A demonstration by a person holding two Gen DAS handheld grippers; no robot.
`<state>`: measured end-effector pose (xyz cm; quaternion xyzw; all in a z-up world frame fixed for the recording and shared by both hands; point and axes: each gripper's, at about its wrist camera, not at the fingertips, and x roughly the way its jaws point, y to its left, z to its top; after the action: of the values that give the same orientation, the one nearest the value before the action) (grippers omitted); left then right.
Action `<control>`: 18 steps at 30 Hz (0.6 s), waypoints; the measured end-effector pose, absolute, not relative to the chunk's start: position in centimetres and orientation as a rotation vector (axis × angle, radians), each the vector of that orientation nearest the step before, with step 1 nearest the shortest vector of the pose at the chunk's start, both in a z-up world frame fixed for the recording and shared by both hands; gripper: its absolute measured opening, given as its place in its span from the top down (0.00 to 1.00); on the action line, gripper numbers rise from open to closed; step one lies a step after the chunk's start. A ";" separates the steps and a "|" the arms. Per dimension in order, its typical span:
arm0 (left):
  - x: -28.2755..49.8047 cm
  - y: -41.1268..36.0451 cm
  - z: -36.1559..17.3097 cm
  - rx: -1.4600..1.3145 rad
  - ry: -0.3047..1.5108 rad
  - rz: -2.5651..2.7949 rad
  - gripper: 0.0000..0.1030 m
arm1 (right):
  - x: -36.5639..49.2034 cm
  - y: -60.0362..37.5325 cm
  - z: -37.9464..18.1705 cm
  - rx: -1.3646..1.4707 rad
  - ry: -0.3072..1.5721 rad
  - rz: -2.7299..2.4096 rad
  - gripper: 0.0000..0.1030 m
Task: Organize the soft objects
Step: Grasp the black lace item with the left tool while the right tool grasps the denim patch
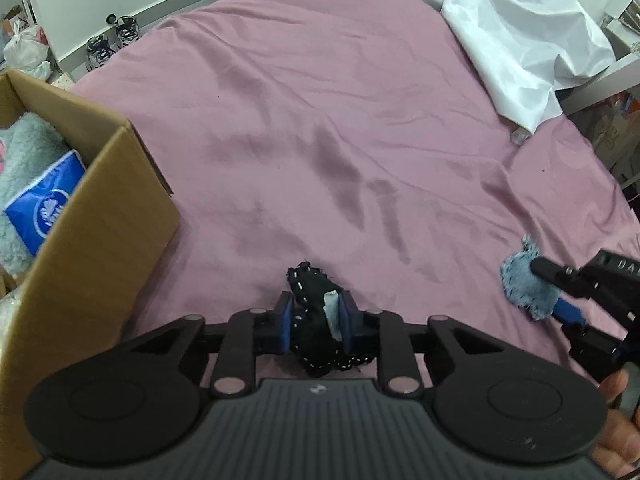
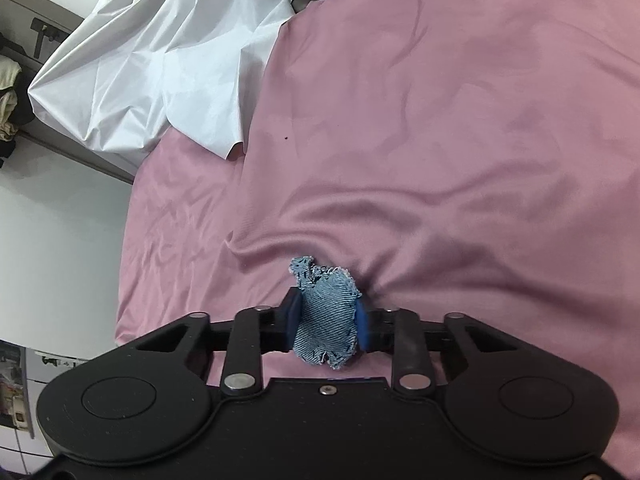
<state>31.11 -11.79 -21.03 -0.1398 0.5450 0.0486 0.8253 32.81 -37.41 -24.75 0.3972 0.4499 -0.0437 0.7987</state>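
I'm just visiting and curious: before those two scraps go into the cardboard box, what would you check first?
1. Left gripper shut on the black scrap: ok.
2. Right gripper shut on the denim scrap: ok.
3. Box top open: ok.
4. Room left in the box beside the tissue pack and grey plush: cannot tell.
5. Scraps lifted clear of the pink sheet: cannot tell.

Pink bedsheet [image 1: 320,120], crumpled white sheet [image 2: 168,60], possibly shoes [image 1: 112,42] on floor.

Box [image 1: 100,216] left on bed [image 1: 320,120]; sheet [image 1: 520,40] far right; tissue pack [image 1: 44,204] in box
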 end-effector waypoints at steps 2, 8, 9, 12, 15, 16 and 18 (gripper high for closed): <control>30.9 -11.9 -20.5 -0.307 1.149 0.094 0.83 | 32.1 -37.4 -24.5 0.855 0.967 -0.091 0.77; 29.5 -12.0 -18.5 -0.320 1.112 0.075 0.83 | 29.6 -37.5 -23.1 0.854 0.944 -0.077 0.82; 29.2 -12.0 -18.1 -0.322 1.103 0.072 0.83 | 29.2 -37.5 -22.9 0.854 0.937 -0.075 0.82; 28.4 -11.9 -17.1 -0.329 1.082 0.065 0.83 | 27.9 -37.6 -21.9 0.850 0.917 -0.060 0.84; 27.6 -11.8 -16.0 -0.336 1.064 0.060 0.83 | 26.8 -37.4 -20.8 0.838 0.892 -0.044 0.84; 27.2 -11.7 -15.6 -0.338 1.057 0.058 0.83 | 26.5 -37.3 -20.5 0.834 0.885 -0.039 0.85; 26.5 -11.5 -14.9 -0.340 1.044 0.052 0.83 | 26.0 -37.2 -19.8 0.825 0.868 -0.030 0.85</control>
<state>26.55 -11.46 -14.93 -0.1615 0.4963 0.0249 0.8526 25.96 -37.20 -19.84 0.3881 0.4084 -0.0140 0.8261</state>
